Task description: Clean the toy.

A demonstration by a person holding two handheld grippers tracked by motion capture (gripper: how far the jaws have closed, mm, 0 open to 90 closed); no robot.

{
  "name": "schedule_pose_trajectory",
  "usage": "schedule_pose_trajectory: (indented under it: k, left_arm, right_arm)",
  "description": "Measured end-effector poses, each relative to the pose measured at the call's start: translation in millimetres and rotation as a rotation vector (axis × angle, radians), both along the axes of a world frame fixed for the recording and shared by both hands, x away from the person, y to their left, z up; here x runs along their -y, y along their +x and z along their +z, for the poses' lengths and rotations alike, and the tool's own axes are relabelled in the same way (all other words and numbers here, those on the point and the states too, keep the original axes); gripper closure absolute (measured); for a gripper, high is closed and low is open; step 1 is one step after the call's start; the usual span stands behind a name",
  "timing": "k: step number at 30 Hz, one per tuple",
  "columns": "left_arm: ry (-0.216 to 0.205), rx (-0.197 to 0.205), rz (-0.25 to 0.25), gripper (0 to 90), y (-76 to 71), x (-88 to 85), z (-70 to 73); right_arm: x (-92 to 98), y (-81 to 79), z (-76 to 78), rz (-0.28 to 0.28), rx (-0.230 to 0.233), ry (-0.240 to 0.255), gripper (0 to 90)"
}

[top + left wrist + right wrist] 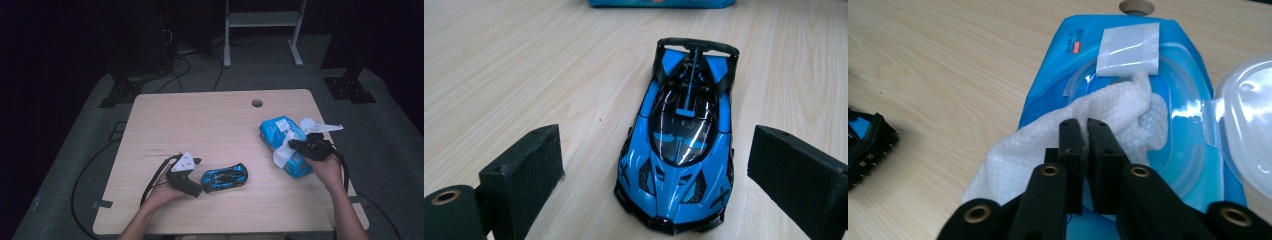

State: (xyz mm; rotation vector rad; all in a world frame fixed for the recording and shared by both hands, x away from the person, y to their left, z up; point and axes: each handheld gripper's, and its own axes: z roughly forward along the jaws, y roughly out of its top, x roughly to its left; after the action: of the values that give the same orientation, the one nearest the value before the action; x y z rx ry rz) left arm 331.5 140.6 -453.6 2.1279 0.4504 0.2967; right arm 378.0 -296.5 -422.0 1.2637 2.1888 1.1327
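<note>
High view: a person's forearms reach in from the bottom edge over a pale wooden table (220, 120) with a round hole (257, 103) near its far edge. The table stands on grey carpet in a dark room, with cables trailing across the floor and a white metal frame (262, 30) behind. The left gripper (196, 165), held in the left hand (162, 192), sits low on the table just beside a blue toy car (225, 177). On the right side of the table, the right gripper (295, 145), held in the right hand (327, 167), is over a blue pack of wipes (280, 129) with a white wipe (284, 152) pulled partly out and its clear lid (309, 123) flipped open.

Left gripper view: the blue and black car (681, 150) stands on the wood grain between the two black jaws, which are spread wide and touch neither side of it. Its nose faces the camera. The edge of the blue pack (661, 3) shows at the top.

Right gripper view: the jaws are pressed together, pinching a fold of the white wipe (1048, 145) that rises out of the pack's opening. The blue pack (1188, 150) lies flat on the table, its white sticker flap (1128, 49) peeled back and the clear lid (1248, 145) open to the right. Part of the toy car (865, 145) shows at the left edge.
</note>
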Motion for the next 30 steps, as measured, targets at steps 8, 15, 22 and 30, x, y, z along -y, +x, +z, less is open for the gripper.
schedule_pose_trajectory:
  k: [8, 15, 22, 30]
  left_arm:
    - [0.011, -0.006, 0.009, 7.2, 0.6, 0.1, -1.3]
    - [0.029, -0.007, 0.01, 7.1, 2.1, -0.6, -3.0]
    - [0.036, -0.015, 0.009, 7.1, 2.0, 0.3, -4.7]
    - [0.053, -0.012, -0.004, 7.1, 1.2, 2.9, -6.0]
  right_arm:
    - [2.5, -9.1, 9.9, 0.006, 0.047, 0.0, 87.5]
    - [4.1, -19.6, 23.8, 0.015, 0.099, -0.007, 87.7]
    - [-2.9, -39.0, 45.2, 0.064, 0.168, -0.013, 87.9]
    - [-36.7, -83.5, 59.7, 0.236, 0.232, 0.021, 87.8]
